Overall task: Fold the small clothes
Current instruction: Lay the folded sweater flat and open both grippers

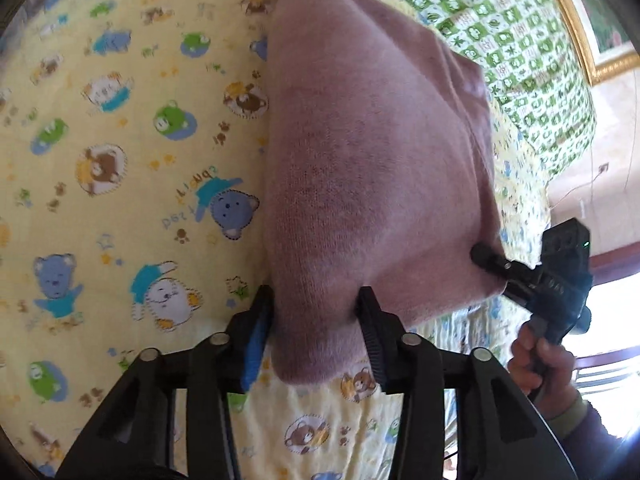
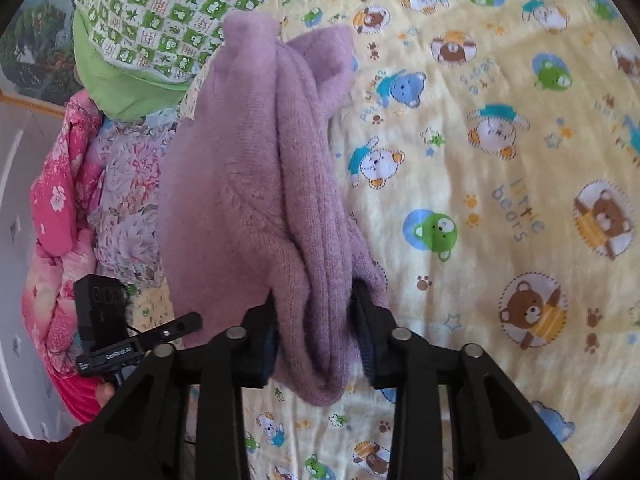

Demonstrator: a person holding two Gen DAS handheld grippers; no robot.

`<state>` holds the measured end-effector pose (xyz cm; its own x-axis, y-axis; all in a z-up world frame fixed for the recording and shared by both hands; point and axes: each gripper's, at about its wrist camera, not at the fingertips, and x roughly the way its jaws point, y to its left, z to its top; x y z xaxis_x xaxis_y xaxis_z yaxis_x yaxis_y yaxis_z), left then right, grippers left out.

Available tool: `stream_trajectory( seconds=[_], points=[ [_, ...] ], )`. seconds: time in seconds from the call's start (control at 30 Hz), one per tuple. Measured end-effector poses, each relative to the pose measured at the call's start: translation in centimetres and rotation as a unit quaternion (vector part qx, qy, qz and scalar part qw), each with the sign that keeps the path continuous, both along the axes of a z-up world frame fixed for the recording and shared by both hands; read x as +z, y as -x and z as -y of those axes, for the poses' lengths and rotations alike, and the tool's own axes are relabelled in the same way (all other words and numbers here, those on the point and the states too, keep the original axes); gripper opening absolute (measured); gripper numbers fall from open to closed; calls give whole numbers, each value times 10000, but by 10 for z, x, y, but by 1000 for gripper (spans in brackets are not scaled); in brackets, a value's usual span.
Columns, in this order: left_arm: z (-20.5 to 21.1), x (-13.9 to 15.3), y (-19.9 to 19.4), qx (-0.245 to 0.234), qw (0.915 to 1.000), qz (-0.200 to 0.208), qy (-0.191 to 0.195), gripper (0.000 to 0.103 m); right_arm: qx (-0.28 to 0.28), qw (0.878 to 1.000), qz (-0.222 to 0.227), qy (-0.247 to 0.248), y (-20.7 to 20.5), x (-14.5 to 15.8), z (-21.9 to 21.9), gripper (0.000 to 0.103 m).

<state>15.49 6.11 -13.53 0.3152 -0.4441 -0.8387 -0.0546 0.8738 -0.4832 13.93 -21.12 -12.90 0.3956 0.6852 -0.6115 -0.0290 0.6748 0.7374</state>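
While lowering, left wrist view: left gripper (image 1: 316,312) clamped on mauve knit garment (image 1: 372,152) rising to 12 o'clock over yellow bear-print sheet (image 1: 120,160); keep corners level, lay flat. Right wrist view: right gripper (image 2: 314,320) pinching bunched folds (image 2: 280,184). Far edge, layer count hidden.

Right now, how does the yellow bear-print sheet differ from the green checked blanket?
The yellow sheet lies spread flat beneath the purple knit garment; the green checked blanket is bunched up at the bed's far side. The sheet carries cartoon bears and lettering, the blanket small green and white squares. Both are printed bedding on the same bed.
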Motion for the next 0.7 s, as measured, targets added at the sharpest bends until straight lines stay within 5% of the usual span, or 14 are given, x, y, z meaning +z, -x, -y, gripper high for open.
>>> stream_trajectory(
  seconds=[0.23,0.37,0.7],
  points=[
    [-3,27,16,168,9990,233,-342,53,-184,9961,450,732,10,28,0,42],
    [-17,43,37,307,9963,524,-606,66,-166,9908,824,1061,19,45,-8,44],
    [-1,64,68,257,9870,1057,-1187,69,49,9781,1378,1562,47,67,-35,53]
  ],
)
